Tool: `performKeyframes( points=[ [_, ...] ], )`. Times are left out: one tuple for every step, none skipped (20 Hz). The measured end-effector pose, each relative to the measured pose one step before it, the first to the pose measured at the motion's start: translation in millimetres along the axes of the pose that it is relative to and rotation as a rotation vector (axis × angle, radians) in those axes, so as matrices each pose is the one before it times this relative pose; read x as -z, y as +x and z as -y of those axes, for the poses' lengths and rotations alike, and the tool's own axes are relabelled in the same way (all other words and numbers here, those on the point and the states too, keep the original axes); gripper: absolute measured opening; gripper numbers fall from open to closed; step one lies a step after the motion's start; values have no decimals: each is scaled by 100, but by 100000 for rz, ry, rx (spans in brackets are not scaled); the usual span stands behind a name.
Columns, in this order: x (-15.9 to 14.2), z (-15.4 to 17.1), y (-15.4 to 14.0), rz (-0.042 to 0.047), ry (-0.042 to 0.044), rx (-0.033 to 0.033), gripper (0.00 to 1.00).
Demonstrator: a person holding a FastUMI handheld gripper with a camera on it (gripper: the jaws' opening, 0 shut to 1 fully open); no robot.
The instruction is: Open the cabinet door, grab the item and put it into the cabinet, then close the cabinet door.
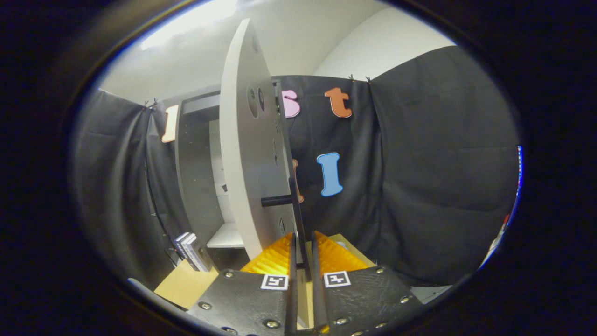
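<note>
Box [192, 252]: a small pack is seen standing tilted on the tabletop, at the foot of the cabinet's left side, to the left of the gripper.
Tabletop [184, 284]: a tan surface is seen under the box and beneath the fingers.
Cabinet [198, 177]: a dark carcass is set against the booth's cloth wall, its inside exposed; a pale shelf [226, 237] is seen low within it, and nothing can be made out resting on that shelf.
Door [245, 154]: the pale door is swung wide and is seen almost edge-on, rising straight up from the fingers.
Handle [294, 205]: a dark bar is fixed along the door's near edge by a short peg.
Gripper [302, 254]: the jaws are nearly closed, with the handle's lower end and the door's edge caught between them; whether both fingers press on it cannot be told.
</note>
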State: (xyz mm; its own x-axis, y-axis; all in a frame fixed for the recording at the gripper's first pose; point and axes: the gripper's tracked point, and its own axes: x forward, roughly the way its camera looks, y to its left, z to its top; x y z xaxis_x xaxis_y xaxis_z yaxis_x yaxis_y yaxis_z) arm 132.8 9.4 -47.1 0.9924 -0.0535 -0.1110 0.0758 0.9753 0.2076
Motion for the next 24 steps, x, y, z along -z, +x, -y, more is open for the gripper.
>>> performKeyframes(
  points=[
    [42,-165,-26,80,142,-892,14],
    [-42,34,54,220,-721,-956,14],
    [-37,187,142,358,-733,-1051,14],
    [-77,116,128,-47,-256,-905,14],
    [36,-27,6,170,-36,-633,14],
    [-79,182,38,257,179,-86,14],
    [-86,195,79,169,-145,379,14],
    [-100,302,98,361,-520,885,13],
    [-60,415,80,419,-913,992,13],
    [-128,428,95,605,-1223,997,13],
    [13,544,91,-57,-146,1241,14],
    [-56,260,-100,-138,243,629,14],
    [-46,-63,-130,-34,1059,151,14],
    [-112,-252,-44,422,1521,-710,14],
    [41,-264,111,-162,2043,-1227,13],
    [-8,-409,-85,-320,1782,-1108,14],
    [-145,-154,-82,575,694,129,13],
    [-298,77,-116,1153,-802,1578,14],
    [-217,518,139,1504,-1172,1625,14],
    [-224,302,61,1096,-1054,1710,13],
    [-41,215,72,979,-974,1638,13],
    [-152,71,-121,937,-401,824,13],
    [-114,-73,-66,474,-629,632,13],
    [-126,273,-101,756,-973,1561,13]
  ],
)
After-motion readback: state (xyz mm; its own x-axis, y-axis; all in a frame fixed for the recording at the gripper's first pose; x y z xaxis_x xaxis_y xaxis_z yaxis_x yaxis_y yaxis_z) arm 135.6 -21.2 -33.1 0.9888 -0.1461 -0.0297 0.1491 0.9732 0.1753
